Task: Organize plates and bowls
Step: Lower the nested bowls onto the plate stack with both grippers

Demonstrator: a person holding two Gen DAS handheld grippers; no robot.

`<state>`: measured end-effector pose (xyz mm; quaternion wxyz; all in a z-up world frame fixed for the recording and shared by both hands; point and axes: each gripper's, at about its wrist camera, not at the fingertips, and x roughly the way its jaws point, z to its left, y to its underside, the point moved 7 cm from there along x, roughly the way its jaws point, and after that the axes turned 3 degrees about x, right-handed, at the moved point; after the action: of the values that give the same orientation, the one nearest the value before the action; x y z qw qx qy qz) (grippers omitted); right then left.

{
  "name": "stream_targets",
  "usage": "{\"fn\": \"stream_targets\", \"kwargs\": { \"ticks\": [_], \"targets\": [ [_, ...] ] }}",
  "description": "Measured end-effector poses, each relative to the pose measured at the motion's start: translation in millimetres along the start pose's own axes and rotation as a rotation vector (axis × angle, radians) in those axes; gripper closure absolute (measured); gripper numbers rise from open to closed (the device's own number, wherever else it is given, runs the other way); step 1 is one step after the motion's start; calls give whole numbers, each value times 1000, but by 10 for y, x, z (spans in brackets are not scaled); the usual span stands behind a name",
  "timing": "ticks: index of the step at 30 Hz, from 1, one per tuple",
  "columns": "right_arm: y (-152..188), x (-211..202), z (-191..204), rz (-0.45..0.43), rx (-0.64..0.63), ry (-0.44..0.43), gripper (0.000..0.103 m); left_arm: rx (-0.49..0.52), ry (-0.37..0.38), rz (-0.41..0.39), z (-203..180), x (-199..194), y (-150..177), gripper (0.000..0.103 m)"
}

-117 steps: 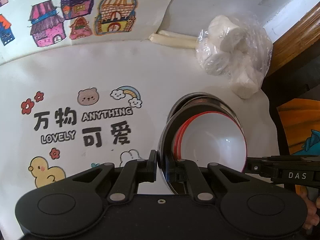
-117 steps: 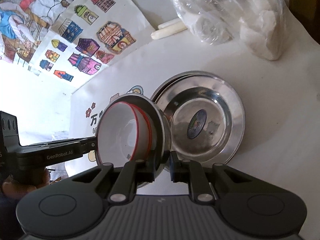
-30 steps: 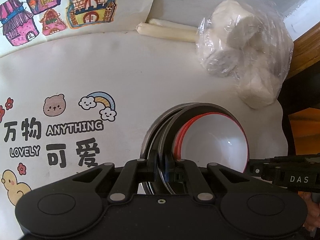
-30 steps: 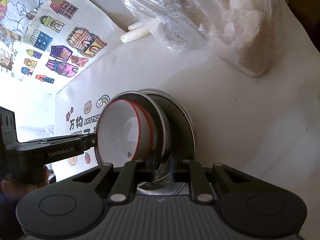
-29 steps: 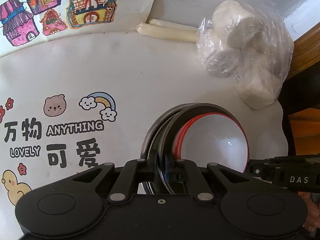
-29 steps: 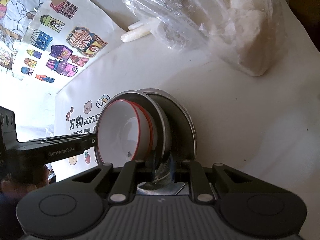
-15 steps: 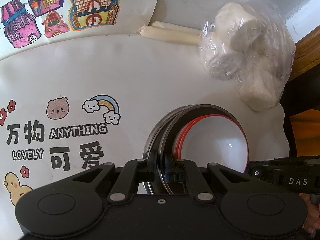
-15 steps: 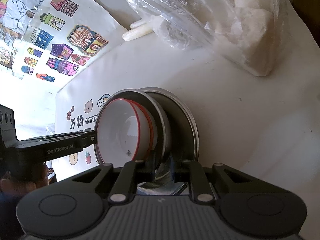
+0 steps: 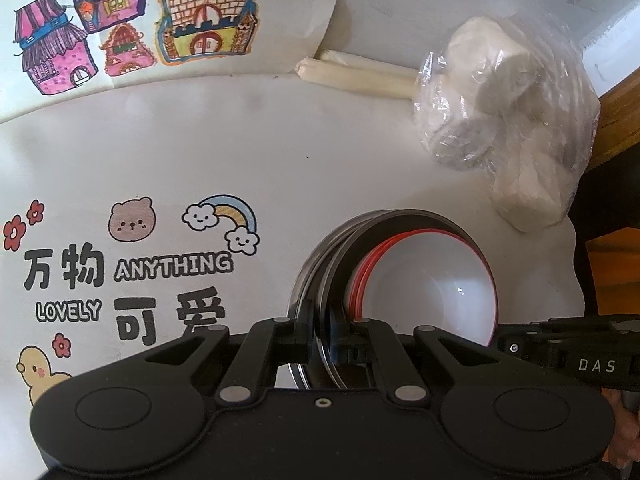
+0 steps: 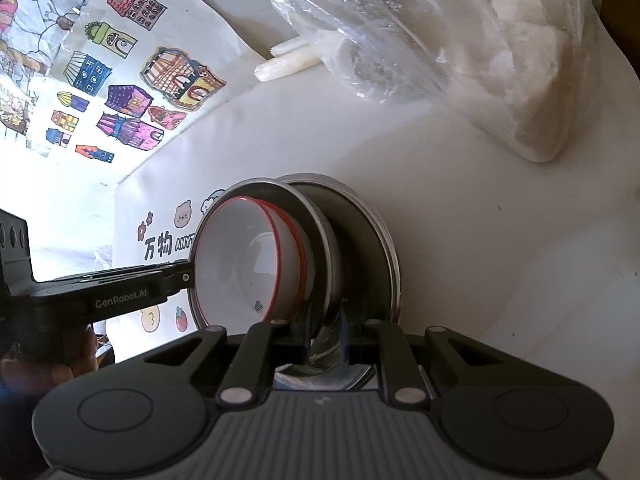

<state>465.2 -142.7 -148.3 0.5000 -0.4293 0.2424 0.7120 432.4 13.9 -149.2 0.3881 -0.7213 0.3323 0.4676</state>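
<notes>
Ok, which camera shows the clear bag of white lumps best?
The left wrist view: the whole bag sits in frame, lumps distinct. The right wrist view shows it bigger but cropped at the top edge.

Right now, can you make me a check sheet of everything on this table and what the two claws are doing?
Surface: white table cover printed with a bear, a rainbow and the word ANYTHING.
Job's things: red-rimmed white bowls nested in a steel plate, held tilted over another steel plate below.
Clutter: plastic bag of white lumps; two pale sticks beside it.
Claws: left claw shut on the upper plate's rim; right claw shut on the rim opposite.
Cables: nothing seen.
Surroundings: coloured drawings of houses behind the table; brown wood at the right edge.
</notes>
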Motion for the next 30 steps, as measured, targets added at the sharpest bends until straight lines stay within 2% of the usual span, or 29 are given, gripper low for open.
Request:
{"fn": "stream_targets", "kwargs": {
  "ticks": [30],
  "targets": [
    [-12, -19, 25, -22, -10, 5, 84, -12, -8, -16, 17, -51, -2, 96]
  ]
}}
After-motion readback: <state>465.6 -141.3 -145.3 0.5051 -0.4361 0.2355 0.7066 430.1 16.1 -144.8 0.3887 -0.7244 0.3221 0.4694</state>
